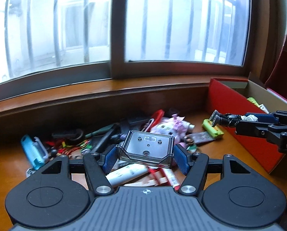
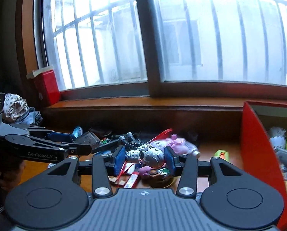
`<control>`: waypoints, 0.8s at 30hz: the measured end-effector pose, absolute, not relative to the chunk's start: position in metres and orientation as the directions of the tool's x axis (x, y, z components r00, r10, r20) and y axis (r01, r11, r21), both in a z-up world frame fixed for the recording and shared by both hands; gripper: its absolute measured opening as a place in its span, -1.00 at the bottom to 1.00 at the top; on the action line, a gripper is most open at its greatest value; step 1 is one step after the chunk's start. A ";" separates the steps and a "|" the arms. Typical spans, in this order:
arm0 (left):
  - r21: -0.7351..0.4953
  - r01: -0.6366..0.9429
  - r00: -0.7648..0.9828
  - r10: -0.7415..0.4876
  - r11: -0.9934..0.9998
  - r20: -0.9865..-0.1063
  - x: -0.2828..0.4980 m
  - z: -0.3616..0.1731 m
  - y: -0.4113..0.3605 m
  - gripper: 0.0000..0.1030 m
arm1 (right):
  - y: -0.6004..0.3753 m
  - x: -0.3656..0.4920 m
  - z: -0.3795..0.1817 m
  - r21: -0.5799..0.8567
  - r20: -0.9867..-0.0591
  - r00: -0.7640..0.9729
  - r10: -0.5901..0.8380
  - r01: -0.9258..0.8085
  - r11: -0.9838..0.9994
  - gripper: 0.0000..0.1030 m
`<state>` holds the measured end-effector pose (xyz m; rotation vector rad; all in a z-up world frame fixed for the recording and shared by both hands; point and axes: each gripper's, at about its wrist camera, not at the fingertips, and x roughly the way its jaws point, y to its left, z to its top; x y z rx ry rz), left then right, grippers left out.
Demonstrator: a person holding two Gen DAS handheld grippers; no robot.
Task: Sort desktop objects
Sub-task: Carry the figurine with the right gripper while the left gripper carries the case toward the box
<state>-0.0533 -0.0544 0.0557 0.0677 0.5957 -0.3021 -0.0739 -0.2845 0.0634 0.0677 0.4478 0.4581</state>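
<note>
The left tongs (image 1: 145, 156) are clamped on a smoky clear plastic box (image 1: 148, 146), one blue pad against each end, and the box hangs in the air above the heap of small things on the wooden worktop (image 1: 7, 165). The right tongs (image 2: 144, 158) are clamped on a grey and black toy robot (image 2: 143, 153), its round silver body between the blue pads and its dark legs sticking out ahead. In the left view the same toy juts from the right tongs just in front of the red cardboard box (image 1: 226, 98), which stands at the right end of the worktop with a few bright things already inside. The heap lies below both tongs: a pink and white plush toy (image 1: 172, 125), a light blue comb-like piece (image 1: 32, 151) at the left edge, a lime green block (image 1: 212, 129) near the red box, and white tubes (image 1: 128, 174) nearest the camera. A window (image 1: 66, 23) with bars fills the background.
</note>
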 end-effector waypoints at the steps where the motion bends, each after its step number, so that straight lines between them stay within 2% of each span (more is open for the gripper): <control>1: -0.020 0.305 0.785 -0.264 0.952 -0.560 -0.052 0.057 -0.060 0.22 | -0.289 -0.074 0.065 0.162 -0.397 0.806 0.440 -0.410 0.897 -0.09; 10: 0.009 0.353 0.784 -0.290 0.936 -0.549 -0.040 0.067 -0.111 0.22 | -0.331 -0.079 0.076 0.158 -0.357 0.835 0.419 -0.388 0.908 -0.09; 24: -0.011 0.405 0.790 -0.356 0.914 -0.499 -0.032 0.084 -0.179 0.22 | -0.396 -0.087 0.090 0.148 -0.313 0.866 0.390 -0.362 0.921 -0.09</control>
